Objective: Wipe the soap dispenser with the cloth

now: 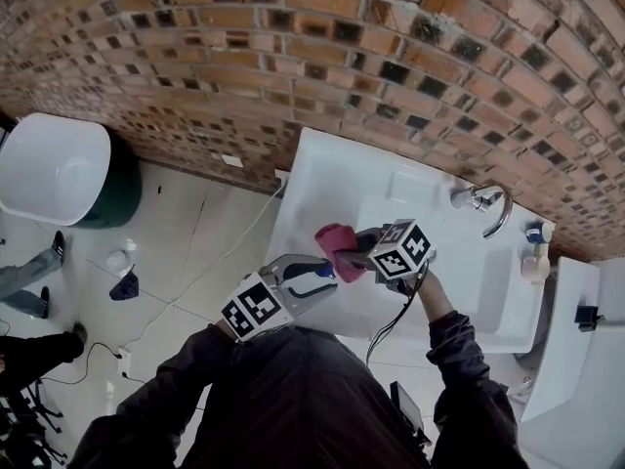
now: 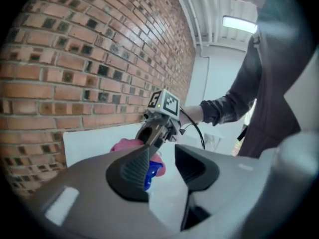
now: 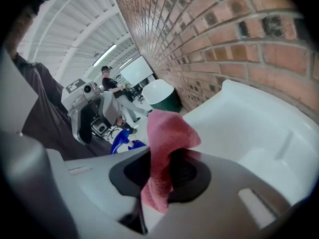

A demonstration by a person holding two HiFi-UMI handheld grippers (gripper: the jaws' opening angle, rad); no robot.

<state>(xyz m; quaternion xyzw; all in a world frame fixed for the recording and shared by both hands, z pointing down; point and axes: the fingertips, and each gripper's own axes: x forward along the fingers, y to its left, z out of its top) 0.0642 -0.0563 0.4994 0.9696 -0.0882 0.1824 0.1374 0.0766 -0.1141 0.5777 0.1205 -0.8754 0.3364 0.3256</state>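
Note:
My right gripper (image 1: 354, 251) is shut on a pink cloth (image 1: 335, 241), which bunches up out of its jaws (image 3: 167, 133) over the front left of the white sink (image 1: 322, 169). My left gripper (image 1: 314, 280) points at the cloth from just left of it. Its jaws stand apart in the left gripper view (image 2: 162, 166). A blue part of the soap dispenser (image 2: 150, 176) shows at the inner edge of the left jaw, close under the cloth (image 2: 124, 144). The right gripper view shows that blue piece (image 3: 122, 142) below the left gripper (image 3: 87, 108). Whether the pads press on it is hidden.
A brick wall (image 1: 293, 57) runs behind the sink. A chrome tap (image 1: 485, 203) and small bottles (image 1: 535, 260) are at its right end. A white and dark green bin (image 1: 59, 169) stands on the tiled floor at the left, with a cable (image 1: 186, 291) nearby.

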